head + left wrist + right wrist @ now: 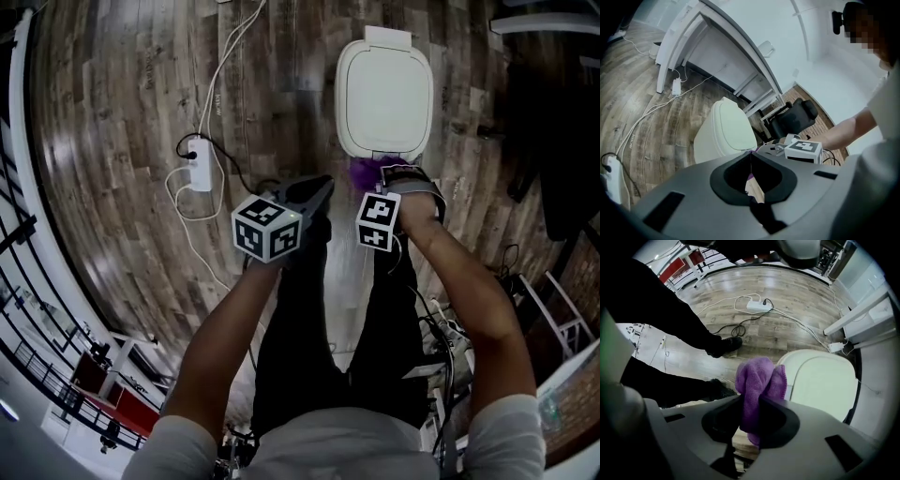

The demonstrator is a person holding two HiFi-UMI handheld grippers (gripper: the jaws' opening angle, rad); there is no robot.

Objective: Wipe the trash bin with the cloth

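In the head view, the cloth (pixel 364 172) showed only as a purple scrap at the near edge of the trash bin (pixel 384 94); the rest lay hidden under the right gripper (pixel 398 180). The bin's walls were out of sight beneath its lid. A white cable (pixel 234 47) left of the bin was cut by the top edge. In the left gripper view, the left gripper (pixel 751 157) covered the bin's foot with its grey body. In the right gripper view, the bin's far side was lost in the dark rim, and the cloth's lower end was hidden between the jaws
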